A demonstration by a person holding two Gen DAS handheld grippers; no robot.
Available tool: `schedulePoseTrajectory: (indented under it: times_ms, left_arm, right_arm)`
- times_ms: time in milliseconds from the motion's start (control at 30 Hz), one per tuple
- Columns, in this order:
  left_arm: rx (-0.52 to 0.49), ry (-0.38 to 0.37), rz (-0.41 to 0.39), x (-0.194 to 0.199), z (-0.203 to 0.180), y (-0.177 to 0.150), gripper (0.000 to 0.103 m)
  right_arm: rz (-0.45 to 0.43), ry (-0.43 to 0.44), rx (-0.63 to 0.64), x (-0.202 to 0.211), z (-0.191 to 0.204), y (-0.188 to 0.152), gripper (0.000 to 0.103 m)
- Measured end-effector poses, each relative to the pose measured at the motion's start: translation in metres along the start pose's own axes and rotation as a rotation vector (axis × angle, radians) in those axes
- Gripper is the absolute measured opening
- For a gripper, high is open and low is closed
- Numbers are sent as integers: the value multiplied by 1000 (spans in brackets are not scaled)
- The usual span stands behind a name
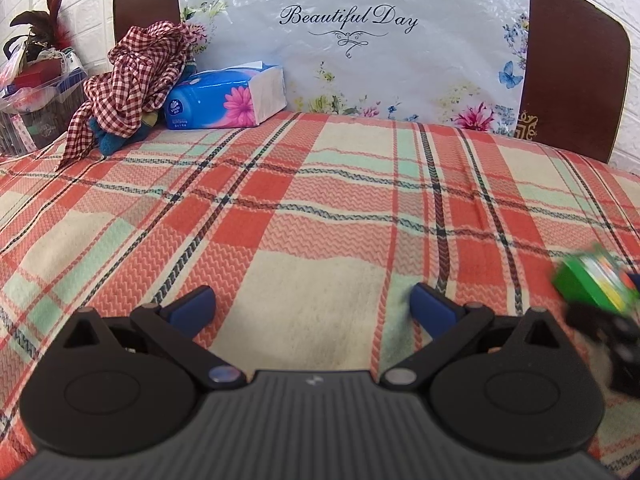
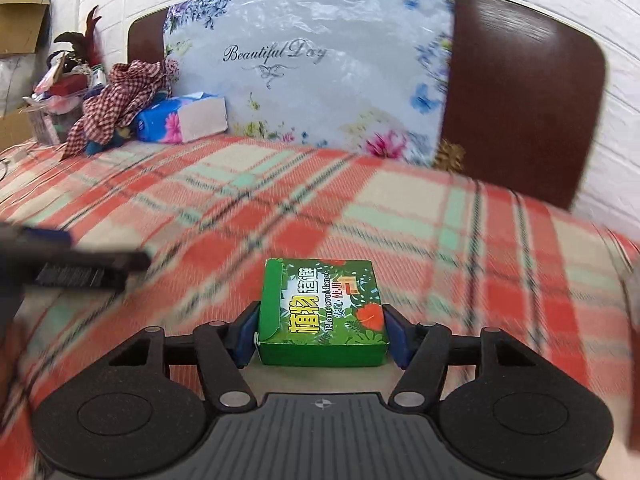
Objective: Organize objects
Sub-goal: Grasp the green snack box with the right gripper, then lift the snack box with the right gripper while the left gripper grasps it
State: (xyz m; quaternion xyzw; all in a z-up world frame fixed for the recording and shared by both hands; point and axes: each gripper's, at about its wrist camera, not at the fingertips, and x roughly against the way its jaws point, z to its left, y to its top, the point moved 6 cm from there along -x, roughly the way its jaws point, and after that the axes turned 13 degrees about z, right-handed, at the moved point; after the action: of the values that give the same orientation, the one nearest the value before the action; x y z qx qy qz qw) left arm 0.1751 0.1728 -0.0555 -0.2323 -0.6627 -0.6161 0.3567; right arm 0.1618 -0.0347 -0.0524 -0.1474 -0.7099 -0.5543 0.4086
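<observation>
Across the bed lies a woven plaid blanket (image 1: 280,208) in orange-red, cream and mint with dark lines. Behind it stands a dark brown wooden headboard (image 1: 572,80), its middle draped with a white floral plastic sheet (image 1: 360,60) printed "Beautiful Day" in script, against a white brick-pattern wall (image 2: 560,8). At the far left corner of the bed, a crumpled red-and-white checked cloth (image 1: 136,76) touches a blue tissue pack with a pink flower (image 1: 224,100). The left tool (image 1: 312,306) hovers over the blanket with its blue pads spread wide and nothing between them. The right tool (image 2: 322,332) is clamped on a small green cardboard box (image 2: 322,312), held above the blanket, which reads "Plant avoidance" beside yellow Chinese characters.
</observation>
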Motion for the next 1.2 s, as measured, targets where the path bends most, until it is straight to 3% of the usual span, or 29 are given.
schedulePoseTrajectory:
  times_ms: [333,467,600,700,833,1033,1100,1200]
  left_arm:
    - [-17,43,-9,4,-3,-2,103]
    - [-55,118,-30,10,-10,-4,103]
    - [-69,206,-25,24,-26,-13,103]
    - [-35,53,30,44,-53,-34,103]
    - [-123,-112,91,72,-111,-66,103]
    - [-241,-512,249,121,-199,-85,94]
    - [-295,-571,289,133,-224,-92,92]
    - [-339,-597,354,133,-251,-104,89]
  right_arm:
    - [45,-57,-74,94,-54,-108,61]
    - [36,-117,-127,122,-76,-141,61]
    - [19,-160,-162,131,-85,-153,60]
    - [10,-171,-168,130,-88,-153,63]
    - [2,-176,-176,133,-89,-157,67]
    - [-16,-152,-201,144,-99,-169,70]
    - [-23,-148,-200,146,-99,-172,71]
    - [-29,-138,-200,146,-100,-173,72]
